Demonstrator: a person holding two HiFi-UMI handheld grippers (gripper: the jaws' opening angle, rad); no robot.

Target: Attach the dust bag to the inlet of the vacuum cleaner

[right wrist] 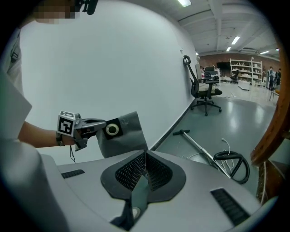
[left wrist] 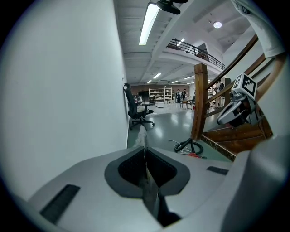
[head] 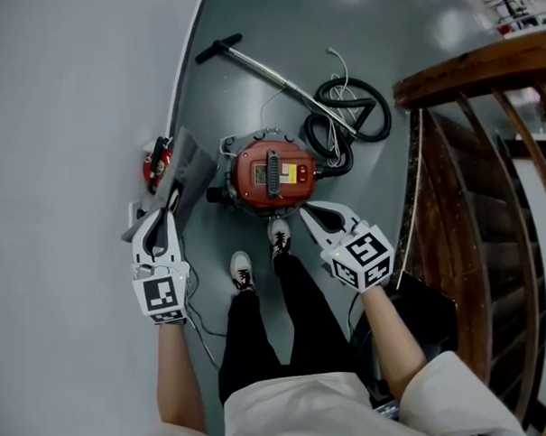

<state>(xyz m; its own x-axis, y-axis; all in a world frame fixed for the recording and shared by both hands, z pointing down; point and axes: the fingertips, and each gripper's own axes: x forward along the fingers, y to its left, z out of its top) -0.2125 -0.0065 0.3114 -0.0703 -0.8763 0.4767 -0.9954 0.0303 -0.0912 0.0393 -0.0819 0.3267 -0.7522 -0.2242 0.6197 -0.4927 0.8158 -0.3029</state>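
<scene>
The red vacuum cleaner (head: 270, 174) stands on the grey floor just ahead of the person's shoes. My left gripper (head: 173, 199) is to its left, shut on the edge of the grey dust bag (head: 192, 168), which hangs beside the vacuum. In the left gripper view a thin strip of the bag (left wrist: 146, 156) is pinched between the jaws. The right gripper view shows the bag (right wrist: 124, 136) and its black collar with a white ring (right wrist: 112, 130) by the left gripper (right wrist: 88, 127). My right gripper (head: 308, 210) hovers at the vacuum's near right, shut and empty, and its jaws meet (right wrist: 145, 156).
A black hose (head: 345, 125) and a metal wand (head: 261, 72) lie on the floor beyond the vacuum. A white wall runs along the left, with a red object (head: 155, 162) at its foot. A wooden staircase (head: 492, 177) rises on the right. An office chair (left wrist: 136, 108) stands farther off.
</scene>
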